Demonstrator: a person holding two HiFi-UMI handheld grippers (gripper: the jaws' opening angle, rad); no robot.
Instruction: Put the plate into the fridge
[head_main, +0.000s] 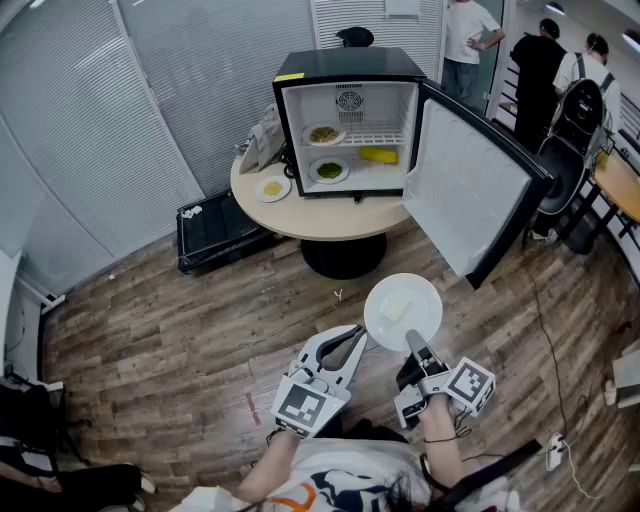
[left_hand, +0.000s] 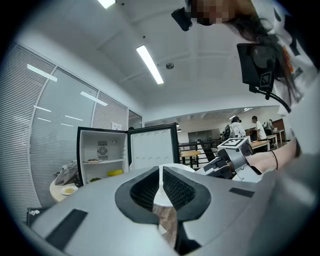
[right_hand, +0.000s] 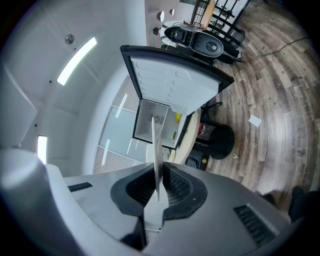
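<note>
Head view: right gripper is clamping the white plate at lower centre; left gripper is hanging nearly closed, empty.

Finished smooth and glossy: round white plate. Cased in black, lined in smooth white plastic: small tabletop fridge. Laid in matt grey-brown wood planks: floor. Moulded in matt grey plastic, with ribbed black pads: right gripper.
</note>
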